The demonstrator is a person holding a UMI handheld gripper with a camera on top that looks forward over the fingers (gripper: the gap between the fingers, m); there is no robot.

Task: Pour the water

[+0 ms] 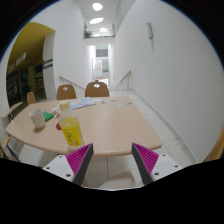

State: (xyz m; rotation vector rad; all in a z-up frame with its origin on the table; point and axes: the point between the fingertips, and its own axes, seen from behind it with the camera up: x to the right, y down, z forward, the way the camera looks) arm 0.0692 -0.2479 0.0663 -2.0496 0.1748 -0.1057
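A clear cup of yellow drink (pixel 71 131) stands near the front edge of the light wooden table (pixel 110 125), just ahead of my left finger. A white and green object (pixel 39 118) sits further left on the table, with a red item beside it. My gripper (pixel 112 163) hangs in front of the table's edge, open, with its magenta pads (pixel 80 158) spread wide and nothing between them. The cup is beyond the fingers and apart from them.
Papers (pixel 83 102) lie at the table's far side. Two wooden chairs (pixel 97 89) stand behind the table. A white wall runs along the right, a corridor opens beyond, and bare floor (pixel 165 135) lies to the right of the table.
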